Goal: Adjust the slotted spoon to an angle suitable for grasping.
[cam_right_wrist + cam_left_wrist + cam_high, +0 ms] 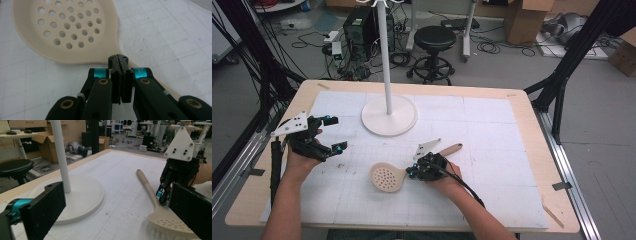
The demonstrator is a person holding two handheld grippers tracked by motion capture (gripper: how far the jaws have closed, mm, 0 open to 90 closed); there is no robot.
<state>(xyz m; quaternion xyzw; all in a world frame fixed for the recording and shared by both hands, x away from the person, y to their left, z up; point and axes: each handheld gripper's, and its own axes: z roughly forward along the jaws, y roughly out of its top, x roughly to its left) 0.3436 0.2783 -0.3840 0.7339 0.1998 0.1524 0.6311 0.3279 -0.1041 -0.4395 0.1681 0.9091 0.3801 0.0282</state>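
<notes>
Skimmer (388,176) lies flat on the table (492,150), handle passing beneath the right gripper (413,172), whose jaws are pressed together above the neck. Left gripper (334,134) jaws spread wide, empty.

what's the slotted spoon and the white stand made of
Slotted spoon: likely matte beige plastic or nylon; its bowl is thin and evenly coloured, with clean round holes. White stand: probably painted metal, given its smooth, uniform, faintly satin pole and flat round base, though plastic is possible.
</notes>
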